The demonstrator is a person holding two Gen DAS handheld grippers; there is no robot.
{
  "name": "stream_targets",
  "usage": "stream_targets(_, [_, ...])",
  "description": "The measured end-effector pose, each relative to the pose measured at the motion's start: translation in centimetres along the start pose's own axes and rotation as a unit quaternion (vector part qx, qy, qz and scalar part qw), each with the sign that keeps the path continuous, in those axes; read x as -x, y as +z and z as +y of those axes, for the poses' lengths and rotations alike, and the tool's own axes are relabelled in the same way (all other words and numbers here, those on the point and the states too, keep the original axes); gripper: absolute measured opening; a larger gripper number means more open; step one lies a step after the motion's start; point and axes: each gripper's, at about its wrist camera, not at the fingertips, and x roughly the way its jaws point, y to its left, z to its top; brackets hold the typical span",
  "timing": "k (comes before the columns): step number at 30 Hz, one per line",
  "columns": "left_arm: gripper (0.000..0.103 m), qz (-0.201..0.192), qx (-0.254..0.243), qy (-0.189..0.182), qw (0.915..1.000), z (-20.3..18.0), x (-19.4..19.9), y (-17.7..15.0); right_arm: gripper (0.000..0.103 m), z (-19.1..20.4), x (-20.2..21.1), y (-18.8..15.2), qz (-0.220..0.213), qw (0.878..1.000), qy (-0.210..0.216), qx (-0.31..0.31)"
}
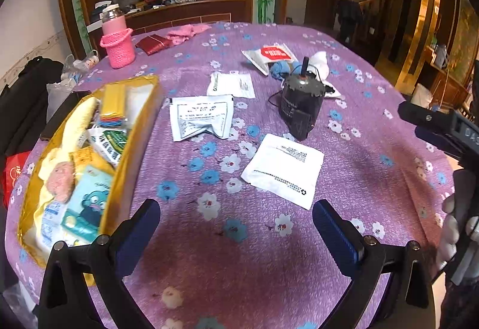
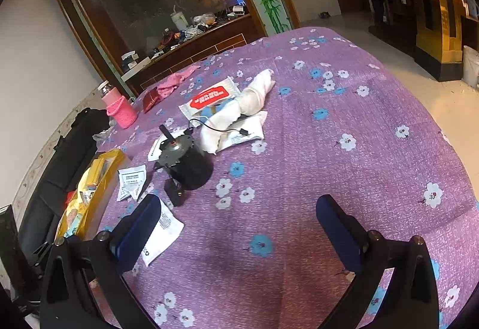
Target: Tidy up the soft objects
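Purple floral desk (image 1: 227, 254), gold box (image 1: 131, 149) at frame left part-filled. Both my claws, left claw (image 1: 236, 227) and right claw (image 2: 236, 227), apart, empty. Between picks; next, I reach white packet (image 1: 284, 170) at centre.

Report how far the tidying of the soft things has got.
Done: the yellow open box already holds several packets and a pink plush piece. In hand: nothing; the left hand-held gripper and right hand-held gripper are both open and empty. Left: the flat white sachet, crumpled white pouch, red-labelled wipes pack and rolled white cloth.
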Motion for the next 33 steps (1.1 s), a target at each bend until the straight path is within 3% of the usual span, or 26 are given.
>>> stream_targets(14, [0.102,0.046,0.001,0.002,0.9990,-1.2,-4.0,0.3,0.103,-0.7,-1.1,0.0,0.016,1.000,-0.001,-0.001])
stream_targets(20, [0.103,0.092,0.011,0.002,0.9957,-0.5,-6.0,-0.9,0.103,-0.2,-1.6,0.0,0.023,1.000,0.003,0.002])
stream_targets(28, [0.102,0.051,0.003,-0.008,0.9987,-0.1,-4.8,-2.6,0.103,0.4,-2.6,0.2,0.036,0.999,-0.003,0.012])
stream_targets(31, [0.102,0.063,-0.012,-0.016,0.9978,0.0,-4.8,-2.6,0.103,0.7,-2.9,0.6,0.039,0.999,0.000,0.015])
stream_targets(33, [0.102,0.078,-0.008,-0.045,0.9959,0.3,-4.4,-2.0,0.103,1.1,-2.9,0.9,0.038,0.999,-0.003,0.024])
